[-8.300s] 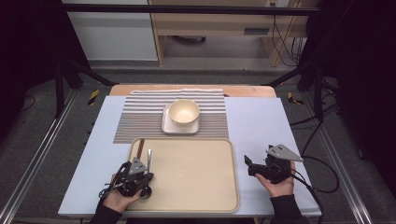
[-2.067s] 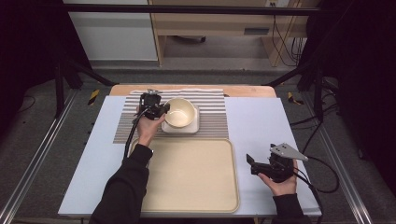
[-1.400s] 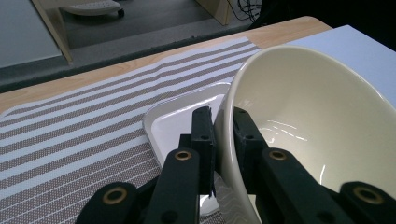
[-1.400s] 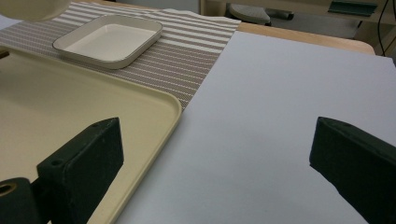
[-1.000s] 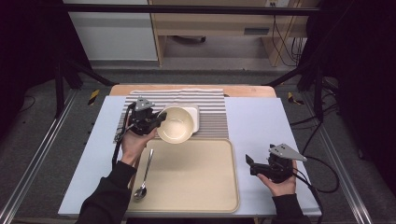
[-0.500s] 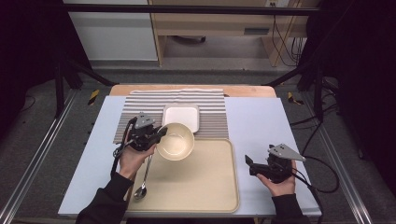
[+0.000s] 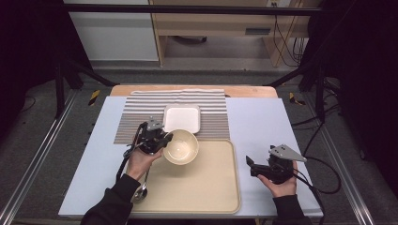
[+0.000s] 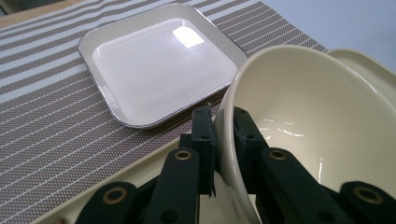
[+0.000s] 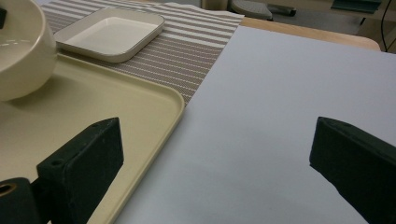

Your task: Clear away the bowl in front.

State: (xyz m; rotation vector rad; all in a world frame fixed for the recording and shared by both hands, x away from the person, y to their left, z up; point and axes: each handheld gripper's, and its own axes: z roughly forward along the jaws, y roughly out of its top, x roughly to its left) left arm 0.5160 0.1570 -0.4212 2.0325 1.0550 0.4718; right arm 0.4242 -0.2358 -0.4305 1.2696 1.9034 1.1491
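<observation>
A cream bowl (image 7: pixel 182 146) hangs tilted over the far left part of the beige tray (image 7: pixel 202 187). My left gripper (image 7: pixel 162 141) is shut on the bowl's rim, one jaw inside and one outside, as the left gripper view shows at the bowl (image 8: pixel 308 140). The white square plate (image 7: pixel 182 118) lies bare on the striped mat (image 7: pixel 136 117); it also appears as the plate (image 8: pixel 161 65) just beyond the jaws. My right gripper (image 7: pixel 249 165) rests low on the blue table right of the tray, jaws wide open with nothing between them. A spoon (image 7: pixel 141 187) lies at the tray's left edge.
The blue table top (image 7: pixel 263 122) stretches right of the mat and tray. The striped mat (image 9: pixel 187 42) meets the tray's far corner (image 9: pixel 163 100). A cable (image 7: pixel 324 164) trails from the right gripper. Dark frame rails flank the table.
My left gripper took the bowl off the white plate and carried it nearer, down over the tray's far left part. The right gripper has stayed in place.
</observation>
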